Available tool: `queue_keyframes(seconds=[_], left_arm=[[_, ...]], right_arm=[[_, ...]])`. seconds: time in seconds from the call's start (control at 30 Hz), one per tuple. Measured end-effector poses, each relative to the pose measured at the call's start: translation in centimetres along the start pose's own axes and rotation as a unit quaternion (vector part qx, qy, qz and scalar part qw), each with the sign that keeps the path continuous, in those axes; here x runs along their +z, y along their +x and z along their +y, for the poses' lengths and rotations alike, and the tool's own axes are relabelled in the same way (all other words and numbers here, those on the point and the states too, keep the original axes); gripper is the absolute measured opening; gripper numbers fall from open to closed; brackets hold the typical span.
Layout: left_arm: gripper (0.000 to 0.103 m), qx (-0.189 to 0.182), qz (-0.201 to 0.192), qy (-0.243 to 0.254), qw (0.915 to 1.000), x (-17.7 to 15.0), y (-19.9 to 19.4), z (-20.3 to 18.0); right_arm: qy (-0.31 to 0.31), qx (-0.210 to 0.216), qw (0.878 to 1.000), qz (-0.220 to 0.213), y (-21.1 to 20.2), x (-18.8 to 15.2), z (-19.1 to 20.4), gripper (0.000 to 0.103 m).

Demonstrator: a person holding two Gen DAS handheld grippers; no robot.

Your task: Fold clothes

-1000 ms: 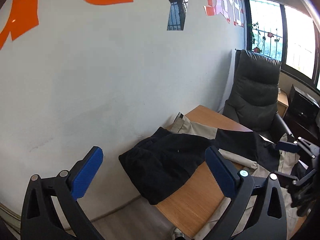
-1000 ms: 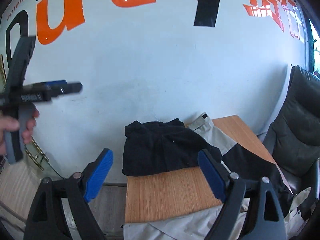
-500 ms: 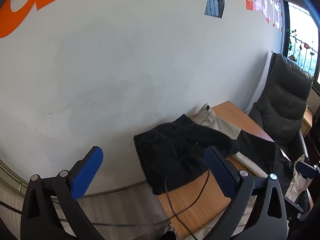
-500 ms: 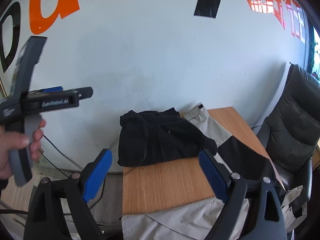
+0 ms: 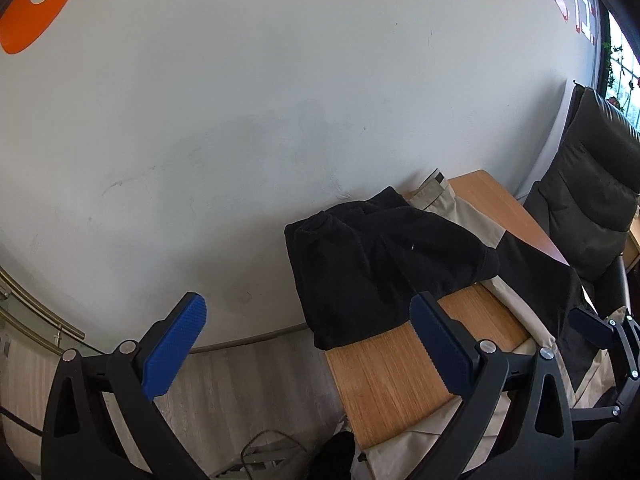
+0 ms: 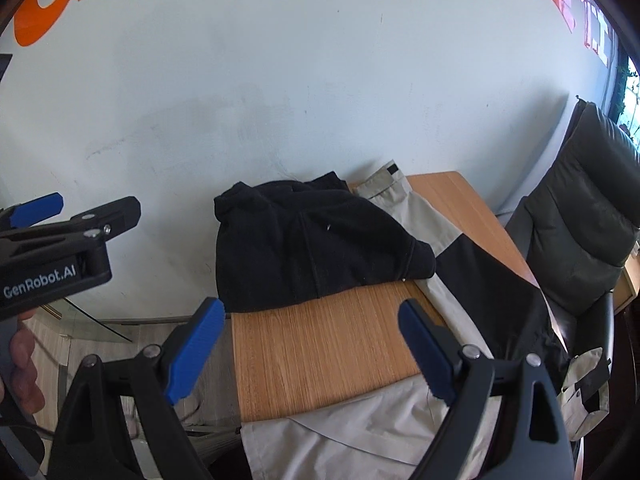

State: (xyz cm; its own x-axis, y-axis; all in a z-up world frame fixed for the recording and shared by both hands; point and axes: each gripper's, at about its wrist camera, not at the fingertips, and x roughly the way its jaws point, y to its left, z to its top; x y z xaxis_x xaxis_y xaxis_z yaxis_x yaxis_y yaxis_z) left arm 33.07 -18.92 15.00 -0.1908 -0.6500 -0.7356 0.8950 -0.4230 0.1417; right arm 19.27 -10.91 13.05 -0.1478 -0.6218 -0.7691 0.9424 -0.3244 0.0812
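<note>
A folded black garment [image 5: 372,264] [image 6: 304,248] lies at the far left corner of a wooden table [image 5: 384,372] [image 6: 320,340], hanging a little over its edge. A beige and black jacket [image 6: 460,280] [image 5: 528,280] stretches across the table and drapes off its near side. My left gripper [image 5: 308,348] is open and empty, held in the air left of the table; it also shows at the left of the right wrist view [image 6: 76,208]. My right gripper [image 6: 308,348] is open and empty, above the table's near part.
A white wall with orange and black lettering [image 6: 280,80] backs the table. A dark leather armchair [image 6: 580,240] [image 5: 592,216] stands to the right. Grey floor [image 5: 248,392] with a cable lies left of the table. A hand [image 6: 20,360] grips the left tool's handle.
Both grippers have dropped and come nearer the table, so the clothes look larger. The left wrist view has swung left. Both grippers stay open.
</note>
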Motion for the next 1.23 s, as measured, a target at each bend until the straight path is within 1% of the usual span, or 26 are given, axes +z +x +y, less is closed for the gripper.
queue_keyframes(seconds=[0.17,0.3,0.47,0.67,0.97,1.1,1.23], left_arm=[[0.103,0.015,0.015,-0.009,0.9997,-0.7,1.8,0.4],[0.103,0.022,0.035,-0.035,0.9985,-0.9,3.3,1.5],[0.103,0.0,0.053,-0.054,0.9972,-1.1,4.5,2.3],[0.103,-0.002,0.062,-0.069,0.9957,-1.1,5.4,2.4],[0.102,-0.02,0.051,-0.113,0.9921,-0.7,5.6,3.2],[0.101,-0.015,0.042,-0.104,0.9936,-0.6,5.3,3.0],[0.103,-0.003,0.042,-0.083,0.9957,-0.6,5.5,2.8]], right_arm=[[-0.002,-0.007,1.0,0.017,1.1,-0.4,0.5,0.092],[-0.004,-0.013,0.999,0.031,1.9,-0.8,0.8,0.092],[-0.007,-0.016,0.999,0.038,2.6,-0.9,1.2,0.092],[-0.007,-0.016,0.999,0.042,3.2,-0.8,1.5,0.092],[-0.012,-0.014,0.999,0.043,3.8,-0.6,2.1,0.092],[-0.013,-0.013,0.999,0.043,4.0,-0.6,2.2,0.092],[-0.011,-0.013,0.999,0.043,4.1,-0.5,2.2,0.092]])
